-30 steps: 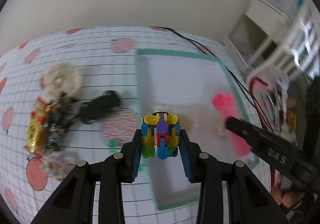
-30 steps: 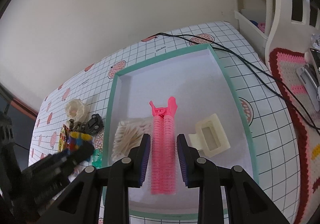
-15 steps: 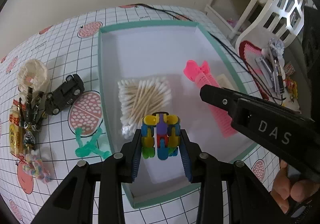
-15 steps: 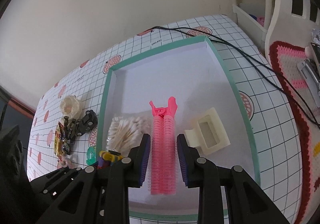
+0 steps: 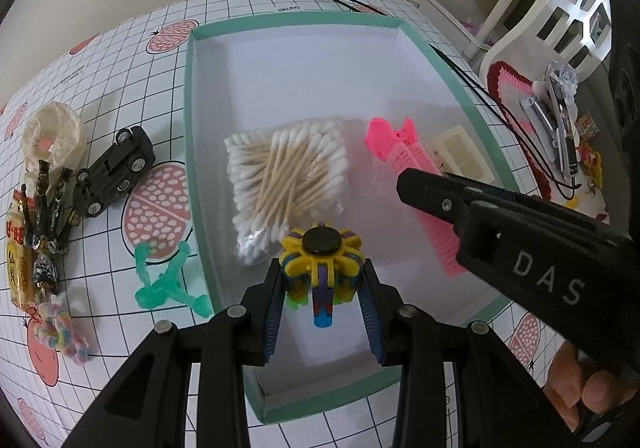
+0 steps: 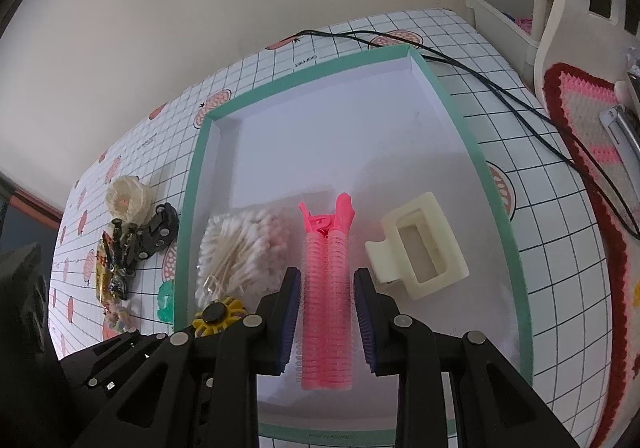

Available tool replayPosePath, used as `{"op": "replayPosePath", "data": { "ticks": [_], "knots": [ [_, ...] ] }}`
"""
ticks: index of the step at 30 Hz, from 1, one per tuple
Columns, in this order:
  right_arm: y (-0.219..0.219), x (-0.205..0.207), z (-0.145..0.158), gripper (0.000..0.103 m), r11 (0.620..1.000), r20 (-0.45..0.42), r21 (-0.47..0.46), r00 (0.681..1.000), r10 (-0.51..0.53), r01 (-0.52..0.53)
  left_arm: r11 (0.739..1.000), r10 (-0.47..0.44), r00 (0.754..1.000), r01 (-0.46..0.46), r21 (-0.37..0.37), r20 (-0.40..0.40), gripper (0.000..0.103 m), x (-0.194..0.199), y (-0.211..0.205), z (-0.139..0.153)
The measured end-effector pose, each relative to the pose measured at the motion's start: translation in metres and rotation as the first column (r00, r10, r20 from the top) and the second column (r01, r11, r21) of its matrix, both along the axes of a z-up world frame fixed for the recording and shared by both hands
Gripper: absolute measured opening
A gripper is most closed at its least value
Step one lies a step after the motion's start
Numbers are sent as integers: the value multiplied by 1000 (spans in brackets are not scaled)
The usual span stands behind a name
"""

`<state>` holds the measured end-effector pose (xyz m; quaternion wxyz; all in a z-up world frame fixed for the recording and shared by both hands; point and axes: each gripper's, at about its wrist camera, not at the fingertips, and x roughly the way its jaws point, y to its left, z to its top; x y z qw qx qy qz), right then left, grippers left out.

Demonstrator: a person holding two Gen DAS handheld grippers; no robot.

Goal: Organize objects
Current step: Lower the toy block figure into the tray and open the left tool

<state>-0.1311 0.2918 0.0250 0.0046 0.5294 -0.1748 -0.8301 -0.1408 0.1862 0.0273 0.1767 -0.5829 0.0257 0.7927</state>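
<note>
My left gripper (image 5: 322, 290) hangs over one green-rimmed tray (image 5: 192, 152), pads spread around a multicolored fidget spinner (image 5: 320, 268), though actual contact I can't tell. My right gripper (image 6: 326, 308) sits open around one pink hair roller clip (image 6: 326, 288), mid-frame. Also in the tray: one cotton swab pack (image 5: 286, 176) and one cream claw clip (image 6: 420, 252).

**Gridded table with box and loose items**

The table (image 5: 304, 4) wears a white grid cloth with pink fruit prints. A green-rimmed box (image 5: 191, 152) sits on it centrally. Left of the box lie a green figure (image 5: 166, 284), a black toy car (image 5: 114, 172), a cream scrunchie (image 5: 52, 134), snack packets (image 5: 28, 232) and a pastel candy (image 5: 60, 330). A black cable (image 6: 472, 68) crosses the far right corner
</note>
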Motion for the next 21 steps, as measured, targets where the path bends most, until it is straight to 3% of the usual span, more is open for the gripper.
{"op": "replayPosePath", "data": {
  "ticks": [13,21],
  "knots": [
    [-3,-2,2,32,1000,7,15,1000,10,-10,1000,0,1000,0,9,6,40,-1,-8,6],
    [-3,1,19,32,1000,-50,26,999,1,0,999,13,998,-11,43,-57,46,4,-23,31]
  ]
}}
